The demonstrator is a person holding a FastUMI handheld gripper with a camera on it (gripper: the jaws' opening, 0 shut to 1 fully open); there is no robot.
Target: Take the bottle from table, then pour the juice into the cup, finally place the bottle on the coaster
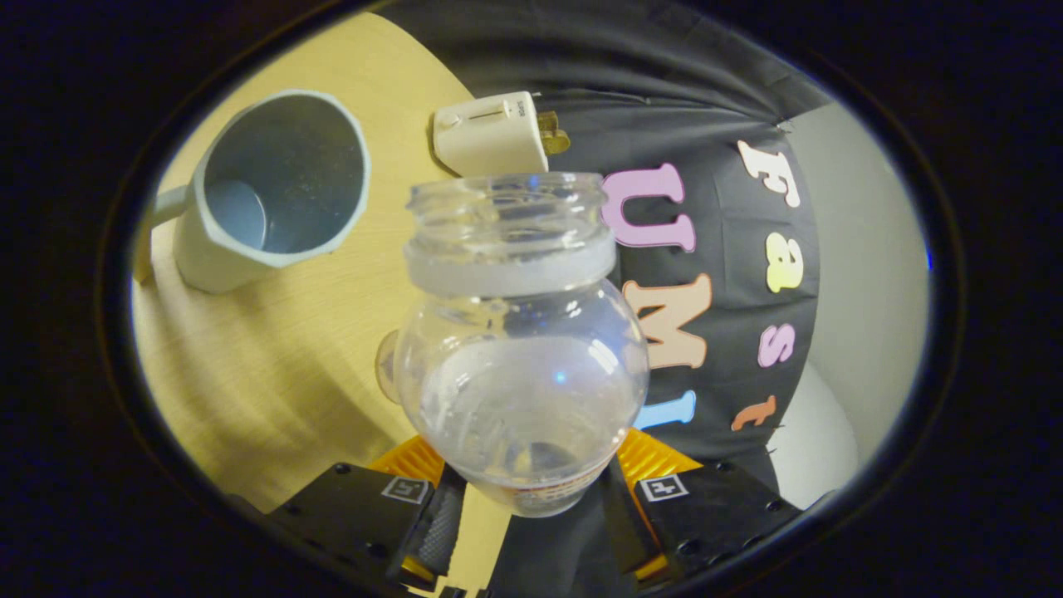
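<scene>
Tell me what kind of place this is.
Likely a staged tabletop booth: a wooden table backed by black cloth, holding a cup and plug adapter. The gripper grips a clear bottle.

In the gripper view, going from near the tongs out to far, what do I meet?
Tongs shut on the clear bottle → bottle's open mouth → white plug adapter on the wooden table. The pale cup stands off to one side.

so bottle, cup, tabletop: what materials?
Bottle, gripped between the gripper's fingers: clear plastic by the look, glossy highlights, threaded neck; glass not ruled out. Cup: matte pale blue-grey, likely ceramic or plastic. Tabletop: light wood-grain, probably laminate.
</scene>
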